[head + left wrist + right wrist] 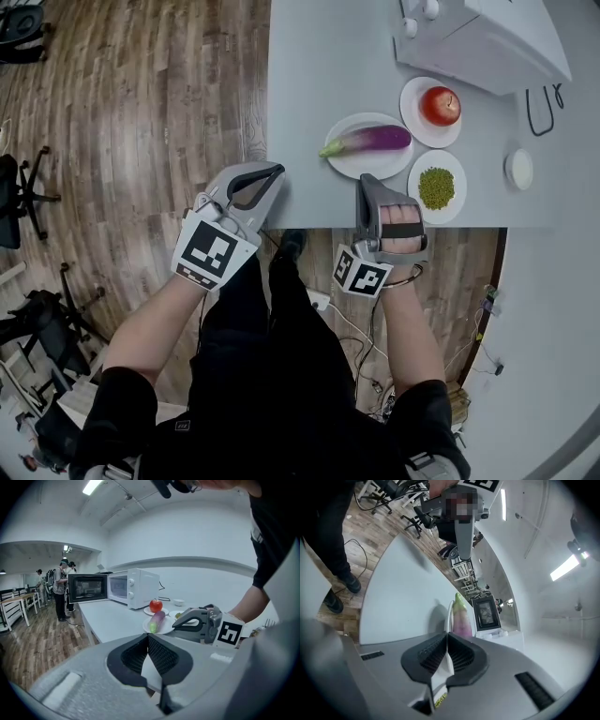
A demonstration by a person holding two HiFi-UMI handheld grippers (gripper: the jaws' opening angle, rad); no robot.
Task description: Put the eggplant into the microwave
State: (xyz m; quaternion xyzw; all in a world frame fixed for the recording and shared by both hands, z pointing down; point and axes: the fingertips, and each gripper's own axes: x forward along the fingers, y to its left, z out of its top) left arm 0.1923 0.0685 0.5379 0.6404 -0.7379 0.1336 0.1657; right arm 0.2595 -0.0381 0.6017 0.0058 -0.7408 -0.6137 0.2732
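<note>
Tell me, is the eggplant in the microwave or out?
Out. The eggplant lies on a white plate on the grey table, apart from the microwave.

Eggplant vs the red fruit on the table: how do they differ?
Shape: the eggplant is long and lies on its side; the red fruit is round.
Colour: the eggplant is purple with a green end; the red fruit is red.
Place: the eggplant's plate is nearer the table edge; the red fruit's plate is nearer the microwave.
Shared: each sits on its own white plate.
</note>
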